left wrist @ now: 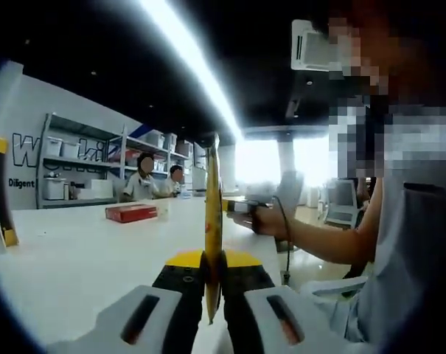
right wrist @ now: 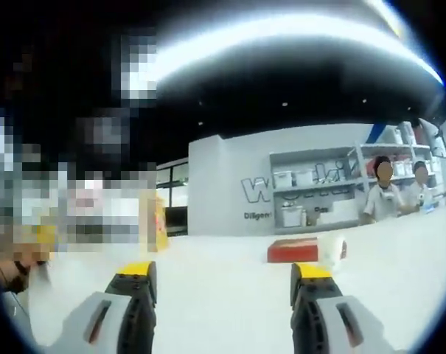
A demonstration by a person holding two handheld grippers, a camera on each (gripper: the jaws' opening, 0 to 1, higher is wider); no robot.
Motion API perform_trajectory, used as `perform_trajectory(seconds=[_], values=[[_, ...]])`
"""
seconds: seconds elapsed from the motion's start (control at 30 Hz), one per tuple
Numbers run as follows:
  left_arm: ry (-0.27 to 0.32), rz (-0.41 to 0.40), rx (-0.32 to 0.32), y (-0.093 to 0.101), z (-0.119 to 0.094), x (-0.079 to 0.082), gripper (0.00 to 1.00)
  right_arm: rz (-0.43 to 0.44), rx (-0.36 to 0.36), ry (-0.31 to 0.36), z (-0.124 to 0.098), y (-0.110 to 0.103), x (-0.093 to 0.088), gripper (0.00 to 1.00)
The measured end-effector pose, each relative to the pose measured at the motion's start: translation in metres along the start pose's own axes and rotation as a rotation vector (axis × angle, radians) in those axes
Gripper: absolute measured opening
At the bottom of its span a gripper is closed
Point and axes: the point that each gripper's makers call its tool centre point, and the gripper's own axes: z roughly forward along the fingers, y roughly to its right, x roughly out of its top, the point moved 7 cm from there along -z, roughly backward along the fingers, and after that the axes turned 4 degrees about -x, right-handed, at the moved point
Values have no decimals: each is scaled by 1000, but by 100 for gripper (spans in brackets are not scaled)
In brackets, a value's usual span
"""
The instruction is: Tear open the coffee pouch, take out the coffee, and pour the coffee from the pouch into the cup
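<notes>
My left gripper is shut on a yellow coffee pouch, which I see edge-on, standing upright above the white table. A hand brings the right gripper up just right of the pouch's upper half. In the right gripper view, the right gripper is open wide with nothing between its fingers. The yellow pouch appears at the left there, blurred. A small white cup stands on the table beside a red box.
The red box lies further back on the table. A yellow and black object stands at the far left. Two people sit by shelves at the back. The person holding the grippers is at the right.
</notes>
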Motion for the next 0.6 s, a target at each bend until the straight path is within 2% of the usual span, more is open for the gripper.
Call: perform_trajectory(seconds=[0.2,0.37,0.5,0.6], values=[[0,0,-9,1,-1,0,11,25,-2,24,1,19,2,76],[0,-3,-11,1,-1,-1,11,14,-39,26,4,34,2,77],[-3,1,-7,1,-1,-1,11,4,-56,33,8,43,2,78],[-6,-1,-4,1,-2,-1,11,-2,-73,15,10,44,-1,78]])
